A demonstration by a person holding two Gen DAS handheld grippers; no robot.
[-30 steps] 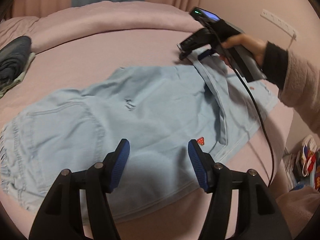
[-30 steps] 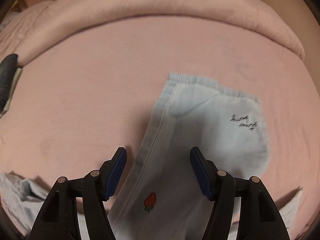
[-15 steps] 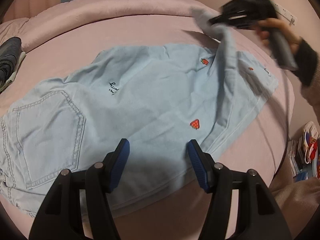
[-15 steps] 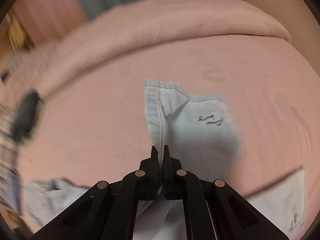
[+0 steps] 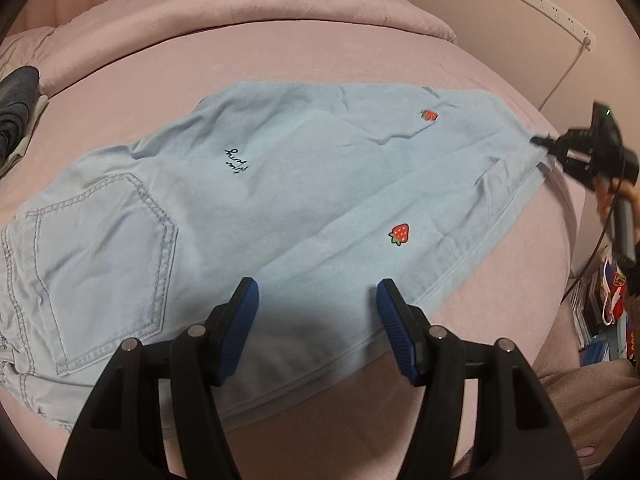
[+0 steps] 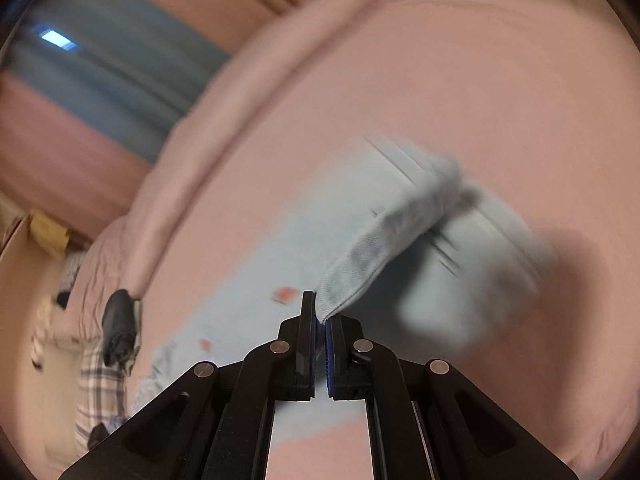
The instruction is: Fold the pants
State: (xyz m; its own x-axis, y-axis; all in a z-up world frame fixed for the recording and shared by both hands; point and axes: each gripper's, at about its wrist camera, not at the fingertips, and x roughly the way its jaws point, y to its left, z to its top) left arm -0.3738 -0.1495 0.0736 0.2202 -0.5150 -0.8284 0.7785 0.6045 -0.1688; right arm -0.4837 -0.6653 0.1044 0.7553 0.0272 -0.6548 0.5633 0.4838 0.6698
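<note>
Light blue denim pants (image 5: 280,200) with strawberry patches lie spread across a pink bed (image 5: 280,60), back pocket at the left. My left gripper (image 5: 316,304) hovers open above the near edge of the pants, nothing between its blue pads. At the far right my right gripper (image 5: 538,142) is shut on the hem corner of the pants and pulls it taut. In the blurred right wrist view the right gripper (image 6: 320,312) pinches a fold of the pants (image 6: 380,248), which trails away over the bed.
A dark folded garment (image 5: 16,112) lies at the bed's left edge. A rolled pink duvet (image 5: 240,4) runs along the back. A power strip (image 5: 556,12) is on the wall at right. Books and clutter (image 5: 600,312) sit on the floor beside the bed.
The right gripper shut on the pant leg hem, lifted it and swept it rightward, unfolding the leg flat over the bed. The left gripper stayed almost still.
</note>
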